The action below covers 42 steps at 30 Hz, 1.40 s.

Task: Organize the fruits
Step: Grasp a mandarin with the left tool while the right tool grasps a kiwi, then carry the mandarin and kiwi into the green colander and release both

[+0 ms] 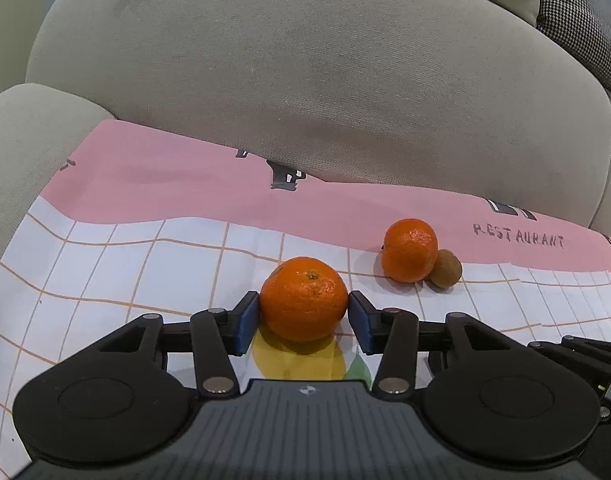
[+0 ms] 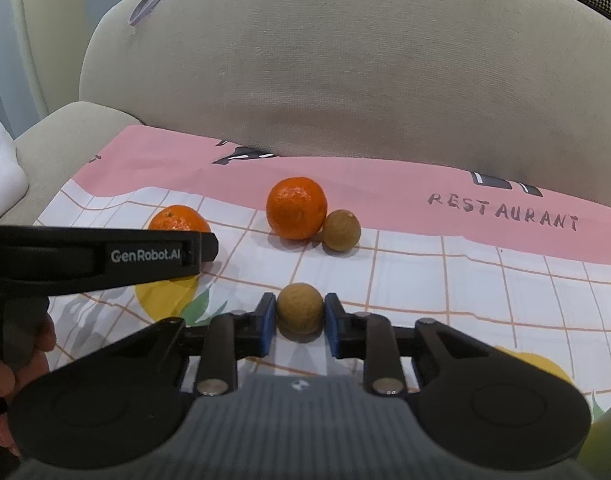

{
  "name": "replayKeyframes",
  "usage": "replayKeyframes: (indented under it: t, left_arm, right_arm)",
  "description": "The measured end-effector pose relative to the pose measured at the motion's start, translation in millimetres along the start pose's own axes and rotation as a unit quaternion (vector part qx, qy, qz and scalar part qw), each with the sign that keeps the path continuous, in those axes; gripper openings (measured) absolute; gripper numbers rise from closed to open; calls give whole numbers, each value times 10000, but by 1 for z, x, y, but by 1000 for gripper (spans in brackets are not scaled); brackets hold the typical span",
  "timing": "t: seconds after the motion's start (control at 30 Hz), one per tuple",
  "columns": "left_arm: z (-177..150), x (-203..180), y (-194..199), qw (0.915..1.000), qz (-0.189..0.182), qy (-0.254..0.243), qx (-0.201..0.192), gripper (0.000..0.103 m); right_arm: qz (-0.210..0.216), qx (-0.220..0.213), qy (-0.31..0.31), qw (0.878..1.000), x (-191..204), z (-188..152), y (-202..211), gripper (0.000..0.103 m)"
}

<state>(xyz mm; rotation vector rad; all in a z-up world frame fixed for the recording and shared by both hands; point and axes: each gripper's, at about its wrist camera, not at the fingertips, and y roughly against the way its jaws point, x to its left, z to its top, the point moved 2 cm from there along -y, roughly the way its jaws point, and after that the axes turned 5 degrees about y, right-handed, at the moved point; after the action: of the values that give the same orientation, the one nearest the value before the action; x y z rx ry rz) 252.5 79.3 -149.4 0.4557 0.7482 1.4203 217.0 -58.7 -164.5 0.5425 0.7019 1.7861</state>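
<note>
Right tongs (image 2: pixel 300 314) clenched on near kiwi (image 2: pixel 299 307), soft, bruisable, held across middle. Left tongs (image 1: pixel 303 312) clamp near mandarin (image 1: pixel 304 298), firm, light. Farther on cloth (image 1: pixel 145 256): far mandarin (image 1: pixel 409 249) touching far kiwi (image 1: pixel 447 269).

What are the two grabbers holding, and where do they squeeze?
The left gripper holds an orange by its sides. The right gripper pinches a small brown fruit by its sides.
</note>
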Motion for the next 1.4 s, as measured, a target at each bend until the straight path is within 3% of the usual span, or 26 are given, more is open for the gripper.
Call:
replayKeyframes:
  t: [0.23, 0.6, 1.13, 1.4]
  left_arm:
    - [3, -9, 19, 9998, 77, -189, 12, 53]
    - [-4, -32, 75, 9992, -22, -396, 62, 53]
    - [-39, -72, 154, 9978, -233, -607, 98, 53]
    - [-55, -115, 184, 9926, -566, -1072, 44, 53]
  right_arm:
    - [19, -129, 121, 9998, 3, 6, 18, 22]
    - [49, -404, 461, 9981, 9, 6, 80, 22]
    - [26, -629, 818, 9947, 0, -28, 178, 22]
    - [-91, -743, 785, 9941, -24, -51, 222, 22]
